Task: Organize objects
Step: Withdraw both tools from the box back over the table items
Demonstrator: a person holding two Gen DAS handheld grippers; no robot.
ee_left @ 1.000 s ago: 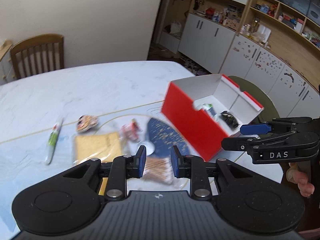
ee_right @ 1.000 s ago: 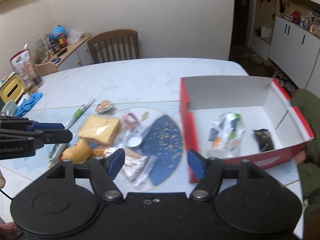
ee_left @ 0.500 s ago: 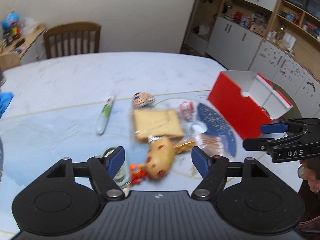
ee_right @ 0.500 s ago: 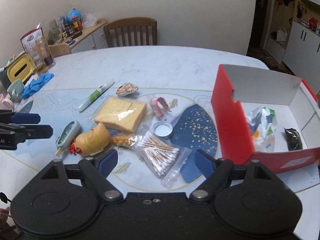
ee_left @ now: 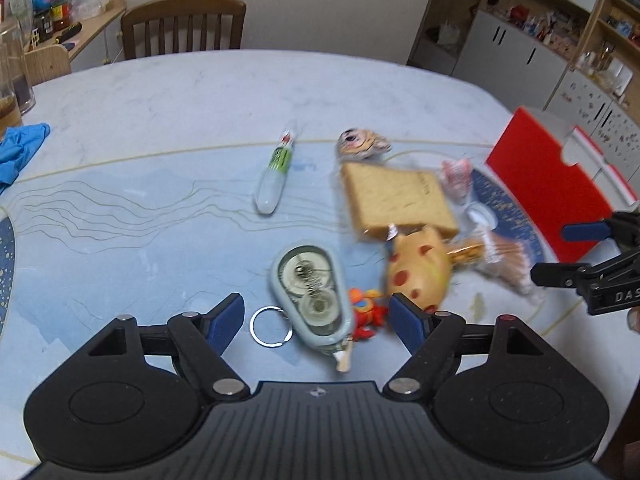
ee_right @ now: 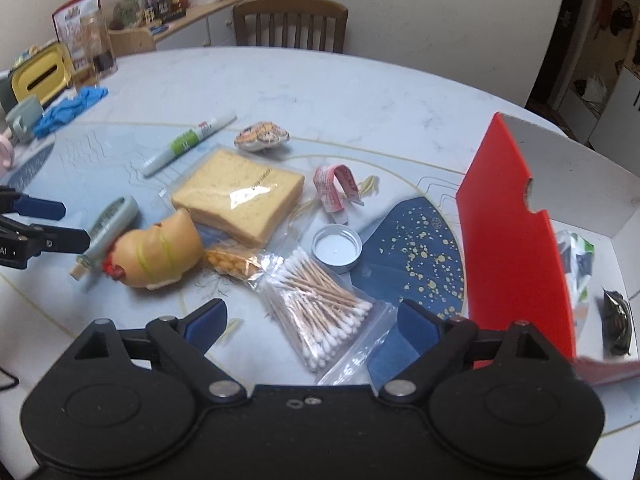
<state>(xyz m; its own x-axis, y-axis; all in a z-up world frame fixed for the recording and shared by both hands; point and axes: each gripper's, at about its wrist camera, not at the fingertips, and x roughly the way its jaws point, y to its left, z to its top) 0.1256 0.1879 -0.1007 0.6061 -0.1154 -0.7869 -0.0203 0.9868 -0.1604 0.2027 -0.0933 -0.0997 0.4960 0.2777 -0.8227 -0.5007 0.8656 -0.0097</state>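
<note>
My left gripper (ee_left: pixel 318 322) is open and empty, just above a pale green correction tape dispenser (ee_left: pixel 310 288) with a key ring (ee_left: pixel 271 326). A yellow chicken toy (ee_left: pixel 416 270) lies right of it. My right gripper (ee_right: pixel 310 326) is open and empty over a bag of cotton swabs (ee_right: pixel 320 304). The red box (ee_right: pixel 516 232) stands at the right, holding a crumpled packet (ee_right: pixel 578 264) and a black item (ee_right: pixel 618 320). A wrapped sponge (ee_right: pixel 240 196), a marker pen (ee_right: pixel 188 142), a pink tape roll (ee_right: pixel 336 186) and a metal lid (ee_right: pixel 337 248) lie between.
A patterned round object (ee_right: pixel 262 138) lies behind the sponge. A small snack bag (ee_right: pixel 236 264) lies beside the chicken toy. Blue gloves (ee_right: pixel 68 110), jars and a yellow tin (ee_right: pixel 40 74) stand at the table's far left. A wooden chair (ee_right: pixel 290 26) stands behind the table.
My left gripper opened and swung left from the red box to the correction tape dispenser. My right gripper, open throughout, moved left from the box to the cotton swabs.
</note>
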